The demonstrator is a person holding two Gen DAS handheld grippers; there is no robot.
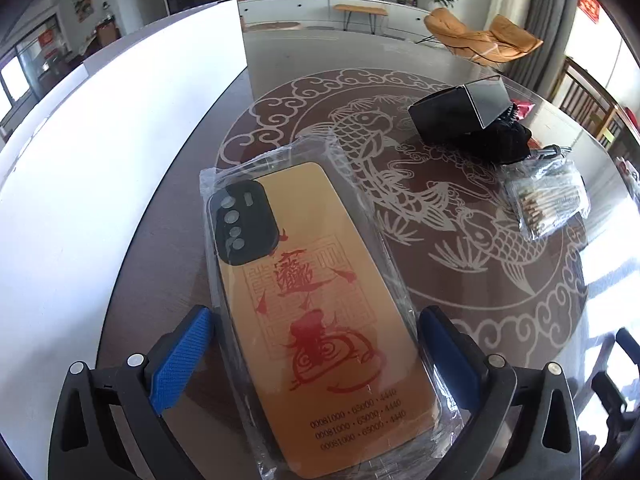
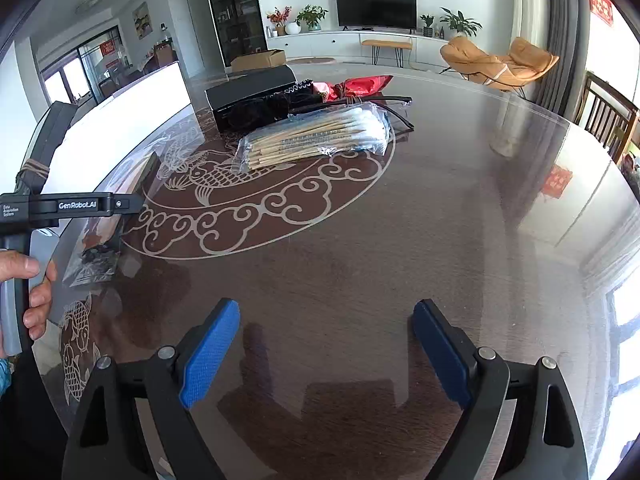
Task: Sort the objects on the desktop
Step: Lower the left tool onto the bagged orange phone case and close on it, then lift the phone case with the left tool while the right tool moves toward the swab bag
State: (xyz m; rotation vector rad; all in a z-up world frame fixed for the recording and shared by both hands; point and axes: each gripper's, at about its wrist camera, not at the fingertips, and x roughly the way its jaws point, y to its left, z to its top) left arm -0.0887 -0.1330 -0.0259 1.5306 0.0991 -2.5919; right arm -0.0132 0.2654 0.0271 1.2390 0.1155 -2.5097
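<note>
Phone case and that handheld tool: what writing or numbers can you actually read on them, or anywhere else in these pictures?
"00081000 · 65000 · 4440", printed three times, low on the gold phone case in its clear bag.
"GenRobot.AI" on the left tool as seen from the right wrist view.
Small white print beside that brand: too small to read.
Large red characters on the case: stylised, not legible to me.
Red wall signs: blurred.
Print on the cotton swab pack: too small.

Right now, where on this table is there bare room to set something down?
Bare wood between the right tongs and the cotton swab pack. Crowded behind it: black box, red bag. The phone case fills the left tongs' side.
</note>
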